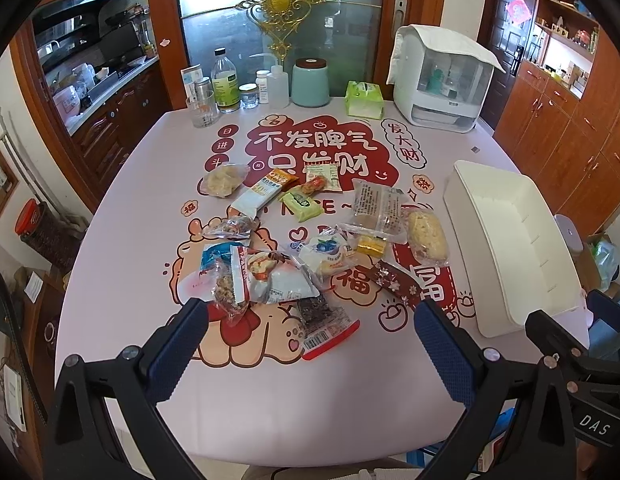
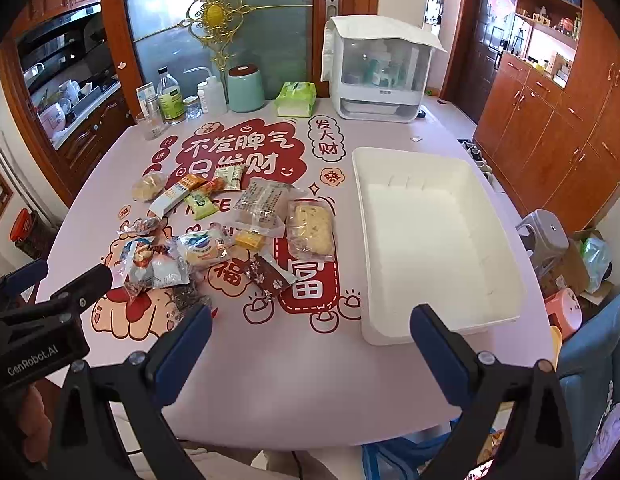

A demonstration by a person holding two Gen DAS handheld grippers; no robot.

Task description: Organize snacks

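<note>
A: What are the fingers doing on the left gripper?

B: They are standing spread wide with nothing between the pads, hanging above the near part of the table. The snack pile is lying just beyond the fingertips, reaching away toward the middle of the table.

A: Which packets are sitting closest?

B: A dark seaweed-like packet with a barcode is lying between the two left fingers and slightly ahead of them. A clear nut bar wrapper is lying just beyond the left-hand finger.

A: And the right gripper?

B: Its fingers are also gaping wide, gripping nothing. The empty white bin is sitting ahead of its right-hand finger, with the bin's near corner just beyond that fingertip. The snacks are lying ahead and to the left of its left-hand finger.

A: Anything between bin and pile?

B: A pale crumbly cake in clear wrap is lying nearest the bin, apart from it, and a brown flower-print packet is lying closer to the fingers.
</note>
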